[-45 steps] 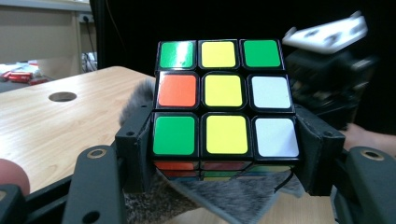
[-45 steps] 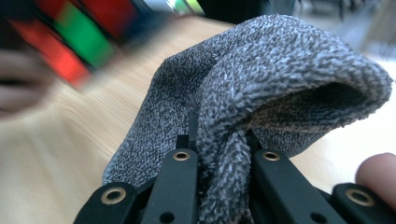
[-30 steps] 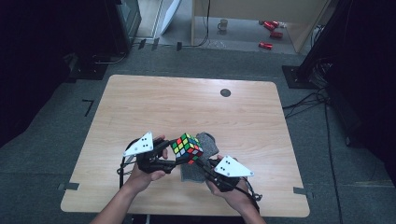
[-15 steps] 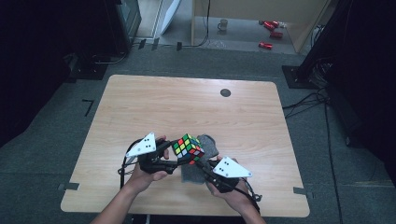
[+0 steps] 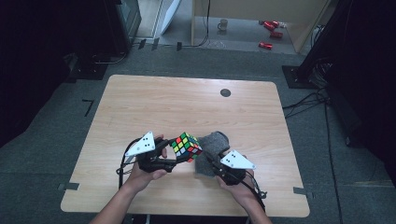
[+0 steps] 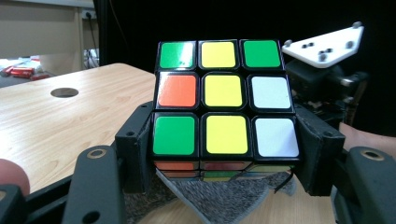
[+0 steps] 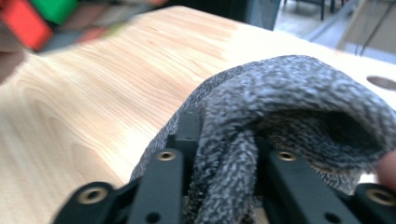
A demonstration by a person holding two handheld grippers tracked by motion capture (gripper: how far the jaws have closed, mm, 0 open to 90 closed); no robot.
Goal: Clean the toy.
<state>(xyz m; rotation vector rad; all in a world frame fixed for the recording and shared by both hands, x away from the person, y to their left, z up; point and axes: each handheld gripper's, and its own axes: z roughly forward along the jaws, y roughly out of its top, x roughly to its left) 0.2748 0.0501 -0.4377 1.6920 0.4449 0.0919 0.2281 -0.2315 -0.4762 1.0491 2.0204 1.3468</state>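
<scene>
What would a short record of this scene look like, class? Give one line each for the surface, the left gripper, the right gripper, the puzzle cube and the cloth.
surface: wooden table with a round dark hole
left gripper: shut on the puzzle cube, one jaw on each side
right gripper: jaws have just been opening; a fold of the cloth lies between them
puzzle cube: held above the table, face with a yellow middle column toward the left gripper's camera
cloth: grey, bunched, beside the cube
</scene>
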